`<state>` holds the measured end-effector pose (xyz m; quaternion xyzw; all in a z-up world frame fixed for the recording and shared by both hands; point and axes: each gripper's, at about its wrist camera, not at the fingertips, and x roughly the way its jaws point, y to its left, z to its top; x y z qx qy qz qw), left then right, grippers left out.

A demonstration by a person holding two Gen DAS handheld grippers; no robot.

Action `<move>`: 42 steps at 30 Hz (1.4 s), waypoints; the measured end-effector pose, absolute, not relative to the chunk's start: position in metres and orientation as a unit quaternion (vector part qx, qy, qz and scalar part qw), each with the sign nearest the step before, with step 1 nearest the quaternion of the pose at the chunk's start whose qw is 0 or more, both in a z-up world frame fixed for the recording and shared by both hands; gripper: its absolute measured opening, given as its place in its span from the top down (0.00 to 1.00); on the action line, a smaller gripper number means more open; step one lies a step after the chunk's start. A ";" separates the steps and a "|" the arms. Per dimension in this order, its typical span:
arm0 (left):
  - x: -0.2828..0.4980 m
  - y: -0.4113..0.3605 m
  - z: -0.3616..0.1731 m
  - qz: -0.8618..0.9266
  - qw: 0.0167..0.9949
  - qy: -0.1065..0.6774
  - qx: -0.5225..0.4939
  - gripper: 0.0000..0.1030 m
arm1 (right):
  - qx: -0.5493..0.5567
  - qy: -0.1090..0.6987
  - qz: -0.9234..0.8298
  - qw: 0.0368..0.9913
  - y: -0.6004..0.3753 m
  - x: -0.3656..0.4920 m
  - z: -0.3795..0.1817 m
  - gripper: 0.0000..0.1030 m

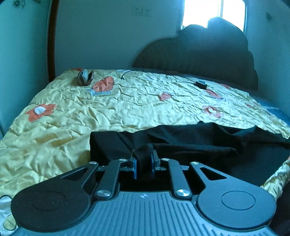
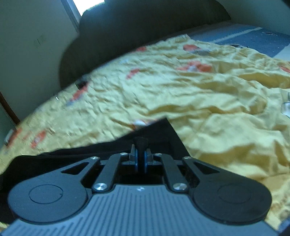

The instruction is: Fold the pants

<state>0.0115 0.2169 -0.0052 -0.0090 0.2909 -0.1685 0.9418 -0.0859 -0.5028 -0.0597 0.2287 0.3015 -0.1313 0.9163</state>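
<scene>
Left hand-held gripper (image 1: 144,161) — jaws drawn close together, blue pads clamped on a bunched fold of the black pants (image 1: 190,143); a knob of the dark cloth stands up between and above the pads.

Right hand-held gripper (image 2: 141,158) — jaws likewise nearly together, pinching a thin pleat of the same pants (image 2: 154,134); a small tuft of fabric pokes up past the fingertips.

Pants: black, lying across the near part of the bed on the quilt (image 1: 108,109). In the left wrist view they spread rightward from the gripper in loose folds, with one straight edge on the left. In the right wrist view a pointed corner of the cloth reaches onto the quilt ahead of the gripper, and the rest trails off to the left.

Quilt: yellow, shiny, heavily creased, with orange and pale blue flower patches; covers most of the bed.

Headboard (image 1: 199,59): dark, padded, scalloped outline, at the far right of the bed in the left wrist view.

Small folded dark object (image 1: 85,77): stands on the quilt at the far left, well apart from the pants.

Black cable and small black box (image 1: 201,84): on the quilt near the headboard.

Window (image 1: 213,12): bright, behind the headboard.

Right wrist view is blurred; fine detail is not readable there.
</scene>
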 end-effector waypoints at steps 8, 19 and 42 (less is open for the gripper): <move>0.008 0.218 -0.014 -0.175 0.937 0.301 0.006 0.87 | 0.174 0.349 -0.195 0.900 -0.492 -0.103 -0.053 0.66; -0.001 0.226 -0.012 -0.184 0.939 0.290 -0.007 0.87 | 0.358 0.269 -0.191 0.874 -0.534 -0.115 -0.043 0.57; -0.019 0.233 -0.017 -0.194 0.938 0.280 0.066 0.86 | -0.099 0.293 0.124 0.943 -0.208 -0.008 -0.017 0.59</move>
